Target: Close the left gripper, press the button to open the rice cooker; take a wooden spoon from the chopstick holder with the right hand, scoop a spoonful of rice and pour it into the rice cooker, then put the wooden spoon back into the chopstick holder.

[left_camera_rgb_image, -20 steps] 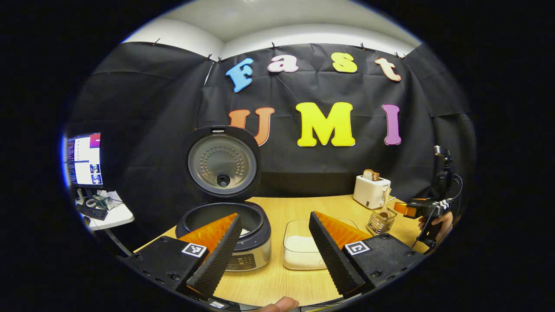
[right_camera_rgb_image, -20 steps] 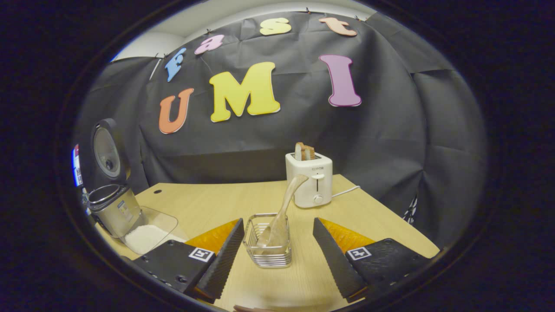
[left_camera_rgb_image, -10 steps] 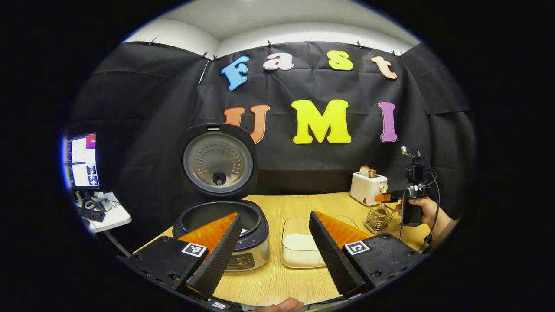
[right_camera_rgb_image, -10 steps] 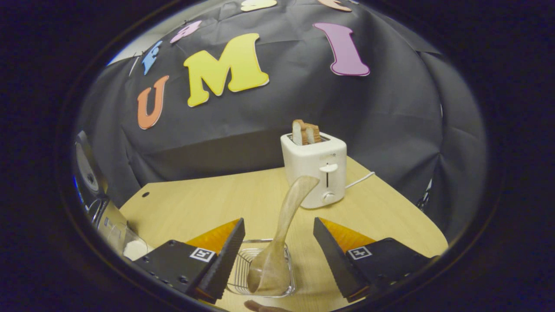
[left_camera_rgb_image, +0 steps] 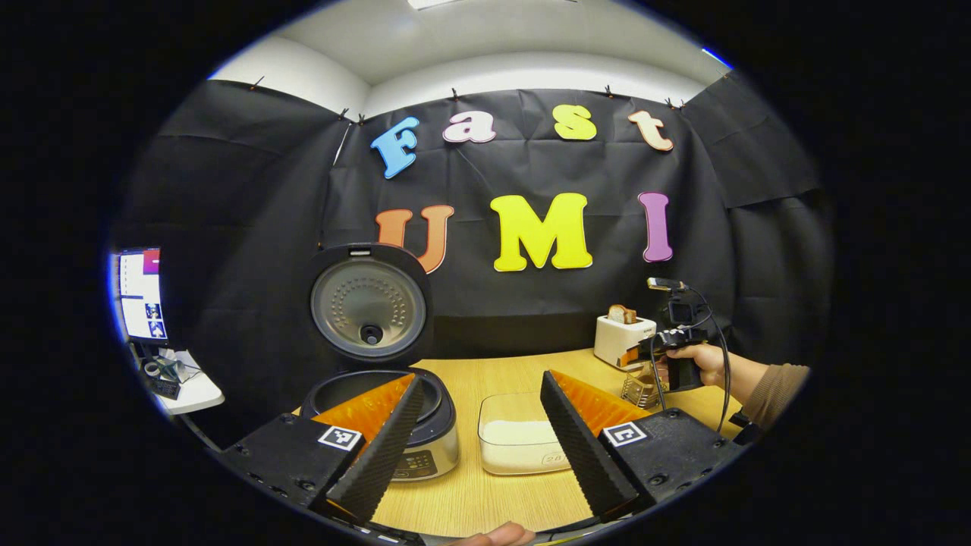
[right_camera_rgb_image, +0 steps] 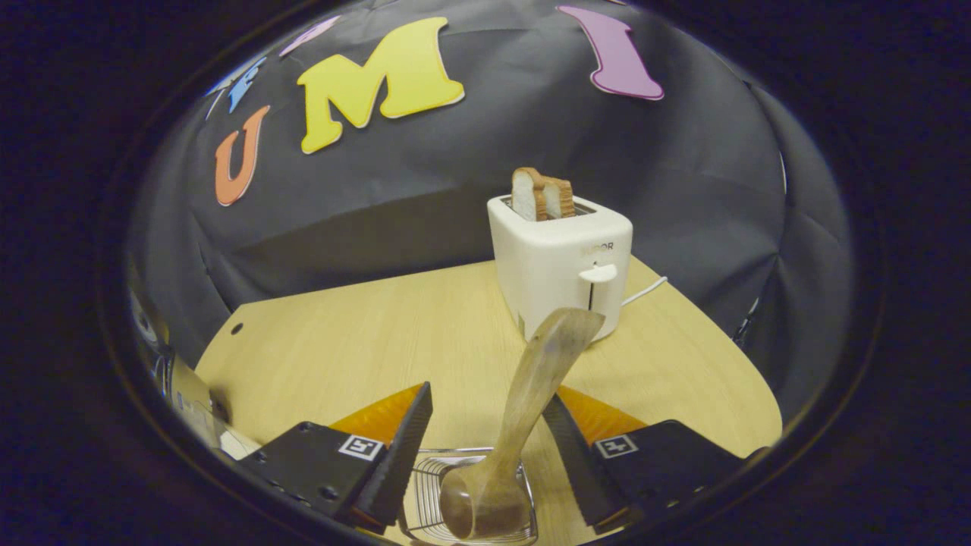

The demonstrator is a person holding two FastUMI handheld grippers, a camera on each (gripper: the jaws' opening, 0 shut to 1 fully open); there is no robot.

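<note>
The rice cooker [left_camera_rgb_image: 379, 406] stands with its lid [left_camera_rgb_image: 368, 307] raised. A clear container of white rice [left_camera_rgb_image: 520, 444] sits to its right. My left gripper [left_camera_rgb_image: 479, 379] hovers open in front of both, holding nothing. The wire chopstick holder [right_camera_rgb_image: 470, 493] has the wooden spoon [right_camera_rgb_image: 542, 364] standing bowl-down in it, handle leaning away to the right. My right gripper [right_camera_rgb_image: 487, 394] is open just above the holder, the handle rising between its fingers, close to the right one. In the left gripper view, a hand [left_camera_rgb_image: 709, 364] holds the right gripper [left_camera_rgb_image: 667, 345] over the holder [left_camera_rgb_image: 641, 388].
A white toaster [right_camera_rgb_image: 561, 265] with bread slices stands just behind the holder, its cord running right. The wooden table [right_camera_rgb_image: 364, 334] ends at the black cloth wall. A side table with a monitor [left_camera_rgb_image: 140, 296] sits far left.
My right gripper has moved forward and down over the holder, so the spoon handle now stands between its fingers. My left gripper has drawn back slightly from the cooker.
</note>
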